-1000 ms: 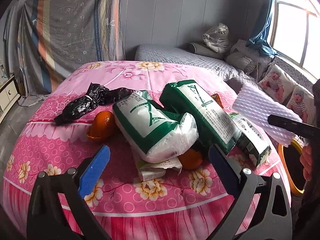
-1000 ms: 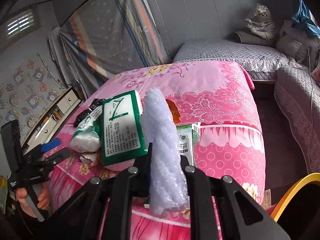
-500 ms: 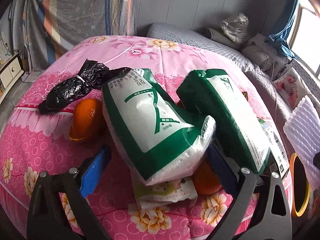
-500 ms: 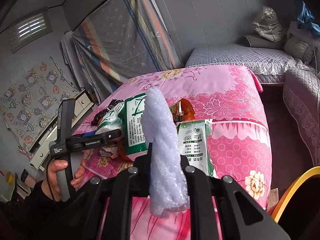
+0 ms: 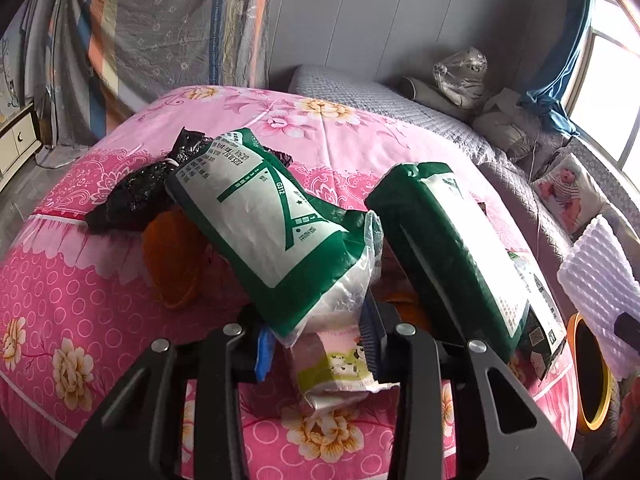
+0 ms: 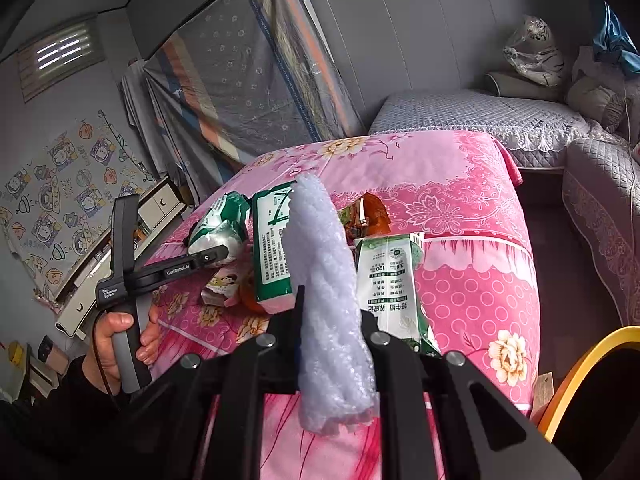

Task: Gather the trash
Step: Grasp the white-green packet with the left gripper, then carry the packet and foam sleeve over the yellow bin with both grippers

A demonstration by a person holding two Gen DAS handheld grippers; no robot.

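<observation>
Closing on the near end of a green-and-white packet (image 5: 276, 236), the left gripper (image 5: 316, 340) has that end wedged between its blue pads, clenched tight. Landmark: this packet. Left wrist view: the packet's long axis runs away from the fingers, up and leftward across the pink bedspread (image 5: 80, 320). A small carton (image 5: 336, 368) with cartoon print lies under the packet's near end, just below the fingers; whether the pads also catch it I cannot tell. A second green pack (image 5: 452, 248) lies right of the packet, roughly parallel. A black bag (image 5: 140, 196) sits at the packet's far-left end, an orange (image 5: 168, 264) tucked under its left side.

Right wrist view: the right gripper (image 6: 334, 320) is clamped on a white foam sheet (image 6: 324, 280), standing upright. It hangs right of the packet, well apart, with a yellow-rimmed bin (image 6: 580, 372) further right. The left hand (image 6: 120, 340) holds its tool at the packet.

Judgement: left hand is the nearer one; lift should follow the packet's axis back toward the fingers.
</observation>
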